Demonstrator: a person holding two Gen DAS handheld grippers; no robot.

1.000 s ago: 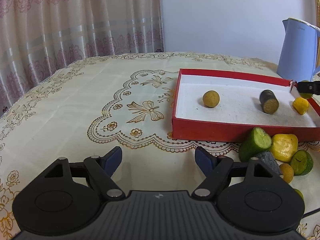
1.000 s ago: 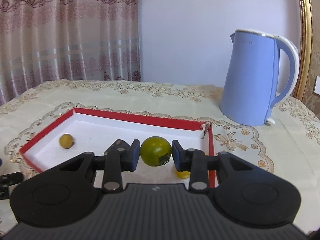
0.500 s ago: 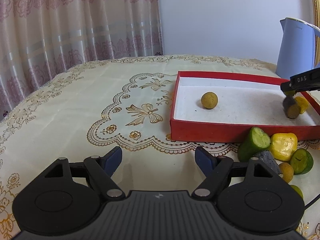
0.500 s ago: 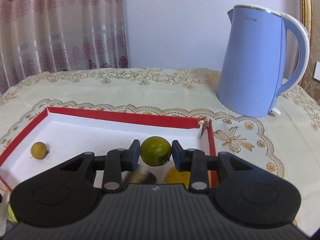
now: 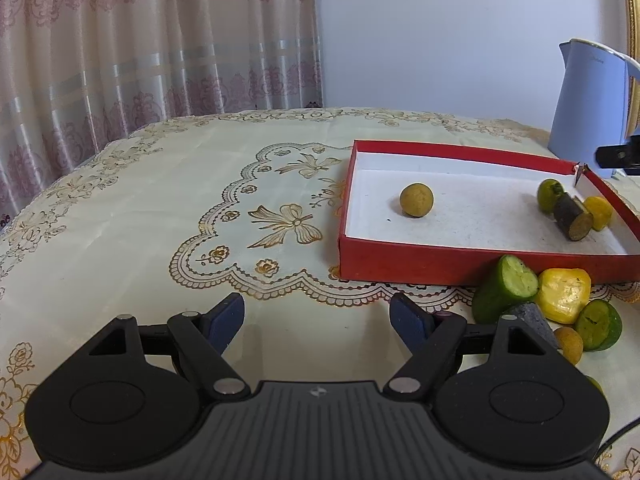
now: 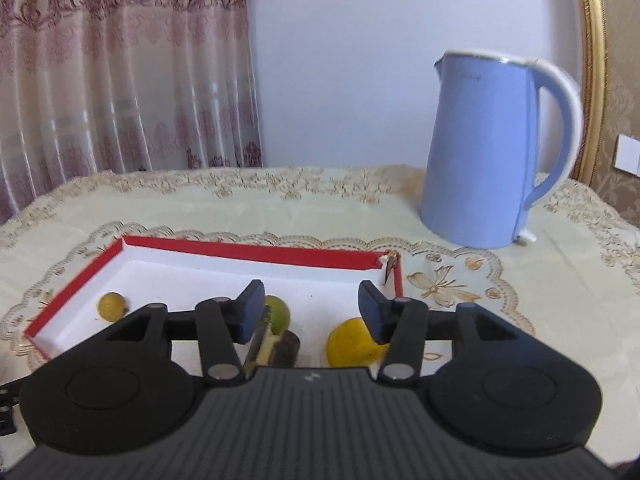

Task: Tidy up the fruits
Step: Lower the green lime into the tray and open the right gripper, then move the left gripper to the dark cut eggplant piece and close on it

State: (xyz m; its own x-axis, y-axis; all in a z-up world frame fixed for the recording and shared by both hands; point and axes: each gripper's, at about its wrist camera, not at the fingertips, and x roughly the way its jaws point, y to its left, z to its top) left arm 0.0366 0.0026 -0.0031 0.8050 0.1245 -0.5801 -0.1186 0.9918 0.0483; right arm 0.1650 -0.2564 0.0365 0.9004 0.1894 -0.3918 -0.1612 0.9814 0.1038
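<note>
Your round green fruit [image 6: 278,312] lies on the white floor of the red-walled cardboard box [image 6: 248,249], beside a dark cut cylinder [image 6: 286,346] and a smooth yellow piece [image 6: 350,342]. Your right tool [image 6: 311,312] has just been opening; nothing sits between its jaws. Your left tool [image 5: 318,318] stands wide and empty over the embroidered tabletop [image 5: 160,208]. More cut pieces [image 5: 540,300] cluster outside the box.

Black ribbed tongs [image 5: 318,316], blue pads [image 5: 228,314], silver screws
</note>
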